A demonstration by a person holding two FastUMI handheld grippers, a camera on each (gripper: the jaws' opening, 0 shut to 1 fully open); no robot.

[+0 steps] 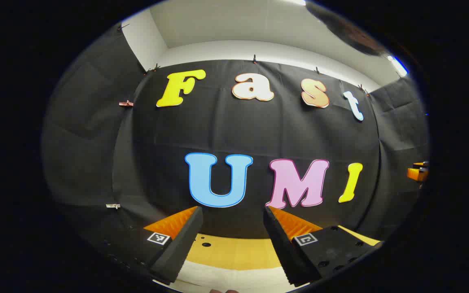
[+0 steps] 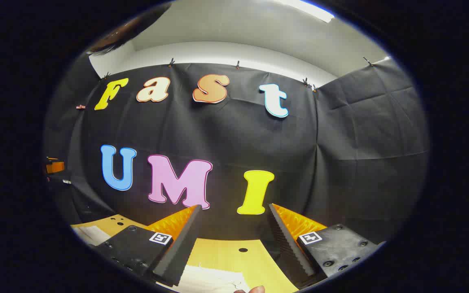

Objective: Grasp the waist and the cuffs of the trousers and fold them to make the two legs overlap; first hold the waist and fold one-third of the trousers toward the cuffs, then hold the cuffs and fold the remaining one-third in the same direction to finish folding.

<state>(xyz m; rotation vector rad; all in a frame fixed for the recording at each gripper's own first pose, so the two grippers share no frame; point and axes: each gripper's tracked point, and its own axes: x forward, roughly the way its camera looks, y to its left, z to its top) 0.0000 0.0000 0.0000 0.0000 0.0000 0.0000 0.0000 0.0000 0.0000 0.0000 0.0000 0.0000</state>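
Below both sets of tongs, at the bottom edge of each view, lies a strip of pale cloth on the yellow worktop [image 1: 234,252]. Judged to be the trousers [image 2: 210,280], though too little shows to tell waist from cuff.

Left tongs [image 1: 233,215]: released, jaws spread wide, nothing between them, raised and aimed at the black cloth booth wall [image 1: 234,134] rather than down at the fabric. Right tongs [image 2: 234,213]: likewise released and empty, also held high and level. Right gripper view shows a fingertip [image 2: 255,289] at the lower edge, just beside the pale cloth.

Step in hand, as I judge it: the approach before the first grasp. No fold visible yet.

Doing it well:
- Tip both tongs downward first, so the garment comes into view before committing.
- One set goes to the waist, the other to the cuffs; identify each end before closing.
- Slide the lower finger under the fabric edge and pinch all layers, not just the top one.
- Lift both ends together and evenly, so the legs lie one on the other without twisting.

Risk: closing blind may catch only a wrinkle, or miss.
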